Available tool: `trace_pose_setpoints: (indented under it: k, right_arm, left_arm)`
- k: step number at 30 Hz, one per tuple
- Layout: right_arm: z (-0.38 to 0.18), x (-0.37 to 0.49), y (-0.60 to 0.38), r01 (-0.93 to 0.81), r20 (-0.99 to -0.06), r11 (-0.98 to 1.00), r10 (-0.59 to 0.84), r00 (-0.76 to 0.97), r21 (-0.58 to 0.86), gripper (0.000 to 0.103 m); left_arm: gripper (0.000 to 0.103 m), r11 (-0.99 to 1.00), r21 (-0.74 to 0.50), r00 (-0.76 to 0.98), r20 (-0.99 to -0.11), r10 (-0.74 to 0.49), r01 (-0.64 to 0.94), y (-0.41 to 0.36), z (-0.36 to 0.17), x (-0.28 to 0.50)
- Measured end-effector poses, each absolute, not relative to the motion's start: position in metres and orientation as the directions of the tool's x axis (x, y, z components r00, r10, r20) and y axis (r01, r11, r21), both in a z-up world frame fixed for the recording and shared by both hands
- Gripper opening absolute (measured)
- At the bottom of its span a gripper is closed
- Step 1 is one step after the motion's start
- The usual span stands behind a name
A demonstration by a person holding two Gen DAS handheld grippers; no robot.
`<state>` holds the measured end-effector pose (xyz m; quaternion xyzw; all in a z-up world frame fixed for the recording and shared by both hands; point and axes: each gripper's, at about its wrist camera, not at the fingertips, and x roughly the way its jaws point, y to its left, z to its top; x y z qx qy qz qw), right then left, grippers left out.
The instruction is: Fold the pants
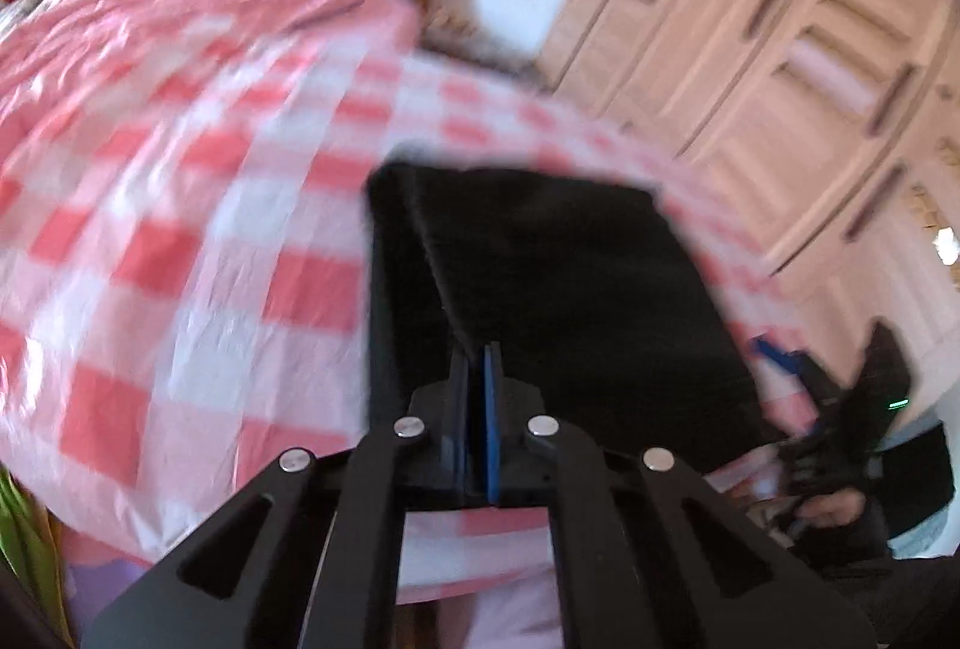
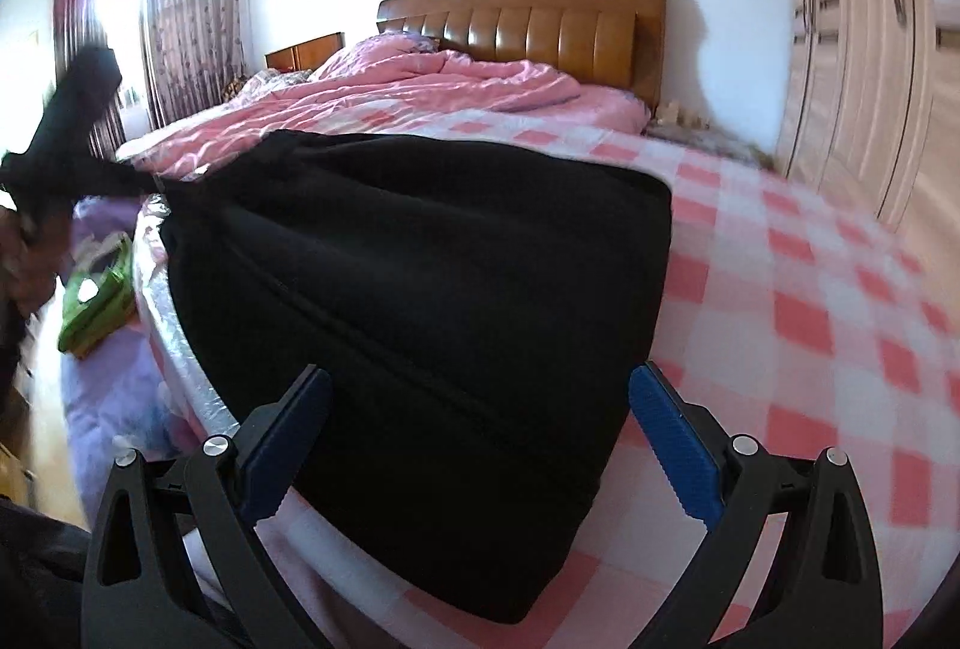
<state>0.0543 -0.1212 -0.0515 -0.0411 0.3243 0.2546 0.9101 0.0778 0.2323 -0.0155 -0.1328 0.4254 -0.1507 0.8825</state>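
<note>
Black fabric pants (image 2: 420,277), partly folded, lie on the pink-and-white checked bedsheet (image 2: 810,289) near the bed edge. Left gripper (image 1: 477,367) is clenched on the pants' near corner; right gripper (image 2: 480,445) gapes over its end, ungripped. Next: right must pinch, then both lift together.

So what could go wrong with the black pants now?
1. The left gripper is shut at the pants' edge, perhaps on just a thin bit, so lifting might let it slip.
2. The right gripper is open around the other end, holding nothing; that side could sag or unfold.
3. The pants lie near the bed's edge and could slide off.
</note>
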Motion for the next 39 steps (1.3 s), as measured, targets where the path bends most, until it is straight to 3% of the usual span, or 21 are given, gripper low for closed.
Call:
trace_pose_setpoints:
  k: [4, 8, 11, 13, 16, 17, 21, 23, 27, 29, 32, 37, 39]
  right_arm:
    - [-0.039, 0.049, -0.123, -0.489, -0.597, 0.868, 0.439, 0.672, 0.087, 0.096]
    - [-0.022, 0.056, -0.121, -0.501, -0.548, 0.854, 0.488, 0.680, 0.138, 0.097]
    - [-0.037, 0.059, -0.101, -0.569, -0.601, 0.805, 0.541, 0.588, 0.169, 0.097]
    - [-0.059, 0.053, -0.078, -0.608, -0.671, 0.792, 0.482, 0.564, 0.057, 0.099]
    - [-0.064, 0.045, -0.068, -0.622, -0.674, 0.781, 0.434, 0.598, -0.049, 0.099]
    - [-0.060, 0.047, -0.070, -0.627, -0.681, 0.778, 0.446, 0.581, -0.026, 0.099]
    - [-0.027, 0.049, -0.090, -0.660, -0.618, 0.750, 0.541, 0.570, 0.047, 0.098]
    - [-0.008, 0.055, -0.105, -0.654, -0.561, 0.755, 0.558, 0.611, 0.038, 0.098]
    - [0.003, 0.104, -0.124, -0.581, -0.574, 0.814, 0.482, 0.662, 0.014, 0.098]
    - [0.001, 0.134, -0.135, -0.570, -0.574, 0.817, 0.507, 0.643, 0.083, 0.097]
    - [-0.005, 0.173, -0.144, -0.570, -0.573, 0.785, 0.590, 0.569, 0.242, 0.081]
    - [-0.018, 0.211, -0.129, -0.639, -0.557, 0.670, 0.716, 0.420, 0.379, 0.081]
    - [-0.022, 0.219, -0.111, -0.666, -0.582, 0.651, 0.717, 0.382, 0.365, 0.081]
  left_arm:
    - [0.005, 0.888, -0.440, 0.593, -0.682, -0.428, 0.134, 0.245, -0.031, 0.083]
    - [0.006, 0.892, -0.429, 0.592, -0.686, -0.424, 0.141, 0.245, -0.031, 0.080]
    - [0.007, 0.891, -0.434, 0.592, -0.686, -0.423, 0.134, 0.245, -0.032, 0.079]
    - [0.008, 0.895, -0.426, 0.592, -0.691, -0.416, 0.132, 0.244, -0.032, 0.079]
    - [0.012, 0.894, -0.432, 0.588, -0.694, -0.416, 0.123, 0.245, -0.034, 0.080]
    - [0.017, 0.893, -0.435, 0.587, -0.694, -0.416, 0.118, 0.246, -0.034, 0.080]
    - [0.067, 0.941, -0.336, 0.662, -0.712, -0.235, -0.027, 0.253, -0.004, 0.072]
    - [0.075, 0.949, -0.315, 0.725, -0.656, -0.210, -0.010, 0.245, 0.027, 0.065]
    - [0.097, 0.936, -0.316, 0.751, -0.579, -0.319, 0.154, 0.196, 0.067, 0.076]
    - [0.097, 0.922, -0.312, 0.709, -0.596, -0.377, 0.229, 0.162, 0.066, 0.101]
    - [0.097, 0.917, -0.295, 0.639, -0.658, -0.399, 0.269, 0.137, 0.046, 0.140]
    - [0.090, 0.949, -0.241, 0.562, -0.765, -0.314, 0.202, 0.149, -0.015, 0.171]
    - [0.090, 0.934, -0.290, 0.568, -0.742, -0.357, 0.208, 0.162, -0.027, 0.169]
